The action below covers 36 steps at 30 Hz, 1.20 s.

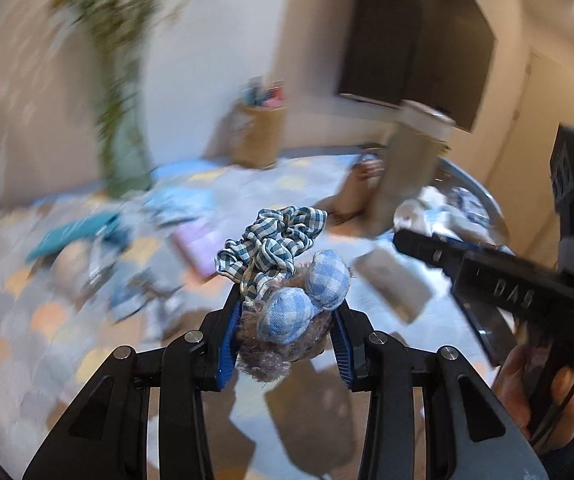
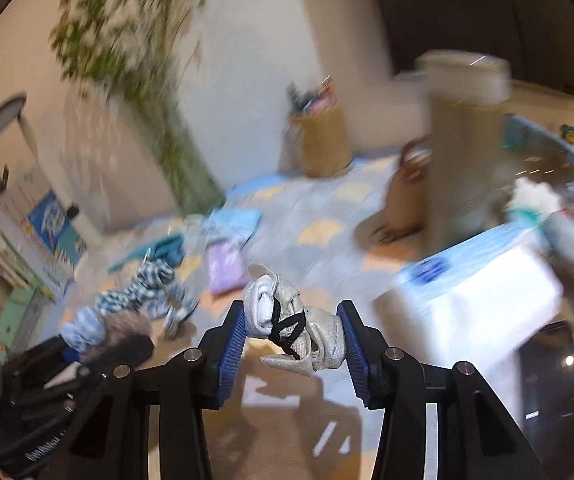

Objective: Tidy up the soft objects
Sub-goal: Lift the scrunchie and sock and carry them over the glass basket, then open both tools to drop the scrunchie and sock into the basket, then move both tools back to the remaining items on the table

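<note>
Our left gripper (image 1: 287, 312) has its blue pads clamped on a fuzzy soft toy (image 1: 287, 320) with blue checked paws, and a checked scrunchie (image 1: 273, 240) is bunched on top of it. Our right gripper (image 2: 293, 330) squeezes a pale crumpled bundle (image 2: 295, 328) tied with black cord. Both loads hang above the patterned rug (image 2: 319, 200). On that rug lie a lilac cloth (image 2: 226, 268) and teal pieces; a woven basket (image 2: 323, 140) stands at its far edge, by the wall
</note>
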{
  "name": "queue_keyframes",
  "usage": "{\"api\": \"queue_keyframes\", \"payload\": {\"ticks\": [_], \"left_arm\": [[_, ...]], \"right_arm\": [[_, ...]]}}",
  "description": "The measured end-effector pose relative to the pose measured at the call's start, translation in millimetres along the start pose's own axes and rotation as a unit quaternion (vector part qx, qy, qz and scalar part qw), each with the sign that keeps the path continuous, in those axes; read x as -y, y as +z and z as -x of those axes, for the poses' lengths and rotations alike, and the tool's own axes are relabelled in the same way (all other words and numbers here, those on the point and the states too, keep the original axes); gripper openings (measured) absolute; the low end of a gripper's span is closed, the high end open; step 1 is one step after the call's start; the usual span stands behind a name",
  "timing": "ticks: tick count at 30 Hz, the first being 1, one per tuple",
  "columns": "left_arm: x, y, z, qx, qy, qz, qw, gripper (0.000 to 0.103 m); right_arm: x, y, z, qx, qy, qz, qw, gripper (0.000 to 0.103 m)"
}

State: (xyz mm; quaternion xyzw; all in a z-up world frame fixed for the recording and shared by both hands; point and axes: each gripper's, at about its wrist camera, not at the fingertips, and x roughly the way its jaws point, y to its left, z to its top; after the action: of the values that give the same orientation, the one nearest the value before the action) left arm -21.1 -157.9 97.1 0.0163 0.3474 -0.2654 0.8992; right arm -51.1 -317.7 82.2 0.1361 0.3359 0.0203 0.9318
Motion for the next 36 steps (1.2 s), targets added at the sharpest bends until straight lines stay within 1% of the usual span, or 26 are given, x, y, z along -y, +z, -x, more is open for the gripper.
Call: {"api": "queue_keyframes", "payload": {"ticks": [2, 3, 7, 9, 10, 11, 12, 14, 16, 19, 23, 25, 26, 27, 28, 29, 30, 33, 36], "left_arm": [[28, 14, -6, 0.003, -0.014, -0.026, 0.9996, 0.037], [41, 20, -9, 0.003, -0.025, -0.036, 0.999, 0.037], [99, 46, -28, -0.007, -0.102, -0.069, 0.9924, 0.037], [124, 55, -37, -0.013, -0.123, -0.082, 0.9889, 0.037], [140, 60, -43, -0.017, -0.133, -0.091, 0.9868, 0.037], [151, 63, -48, -0.019, -0.139, -0.099, 0.9852, 0.037], [168, 68, -56, -0.02, -0.145, -0.112, 0.9828, 0.037], [190, 73, -67, -0.022, -0.149, -0.128, 0.9803, 0.037], [208, 80, -83, -0.029, -0.161, -0.135, 0.9773, 0.037], [220, 91, -111, -0.045, -0.171, -0.118, 0.9772, 0.037], [233, 97, -142, -0.053, -0.149, -0.114, 0.9808, 0.037], [240, 99, -156, -0.057, -0.14, -0.117, 0.9816, 0.037], [244, 100, -161, -0.056, -0.134, -0.123, 0.9818, 0.039], [247, 99, -164, -0.055, -0.134, -0.128, 0.9812, 0.045], [251, 100, -168, -0.053, -0.137, -0.131, 0.9804, 0.052], [254, 99, -170, -0.056, -0.14, -0.13, 0.98, 0.065], [255, 99, -170, -0.056, -0.143, -0.128, 0.9798, 0.069], [257, 97, -159, -0.045, -0.148, -0.14, 0.9781, 0.069], [254, 92, -138, -0.032, -0.152, -0.152, 0.9762, 0.069]], "right_arm": [[22, 9, 19, 0.017, -0.013, -0.019, 1.0, 0.045], [40, 15, 32, 0.028, -0.019, -0.037, 0.999, 0.045], [98, 29, 68, 0.051, -0.038, -0.091, 0.994, 0.045], [128, 35, 84, 0.062, -0.052, -0.114, 0.99, 0.045], [144, 38, 91, 0.068, -0.066, -0.123, 0.988, 0.045], [153, 40, 95, 0.071, -0.074, -0.127, 0.987, 0.045], [170, 43, 101, 0.075, -0.086, -0.136, 0.984, 0.045], [194, 47, 108, 0.076, -0.099, -0.151, 0.98, 0.045], [217, 55, 107, 0.073, -0.102, -0.165, 0.978, 0.045], [242, 62, 100, 0.063, -0.095, -0.183, 0.977, 0.045], [277, 78, 87, 0.042, -0.097, -0.203, 0.973, 0.046], [284, 84, 79, 0.035, -0.101, -0.206, 0.973, 0.046], [287, 86, 77, 0.033, -0.108, -0.207, 0.972, 0.048], [290, 89, 74, 0.031, -0.113, -0.209, 0.971, 0.054], [293, 90, 72, 0.028, -0.114, -0.212, 0.97, 0.06], [298, 91, 68, 0.023, -0.109, -0.22, 0.969, 0.068], [301, 92, 67, 0.023, -0.106, -0.224, 0.968, 0.069], [308, 89, 74, 0.028, -0.104, -0.237, 0.965, 0.069], [307, 83, 87, 0.034, -0.096, -0.247, 0.964, 0.069]]}}
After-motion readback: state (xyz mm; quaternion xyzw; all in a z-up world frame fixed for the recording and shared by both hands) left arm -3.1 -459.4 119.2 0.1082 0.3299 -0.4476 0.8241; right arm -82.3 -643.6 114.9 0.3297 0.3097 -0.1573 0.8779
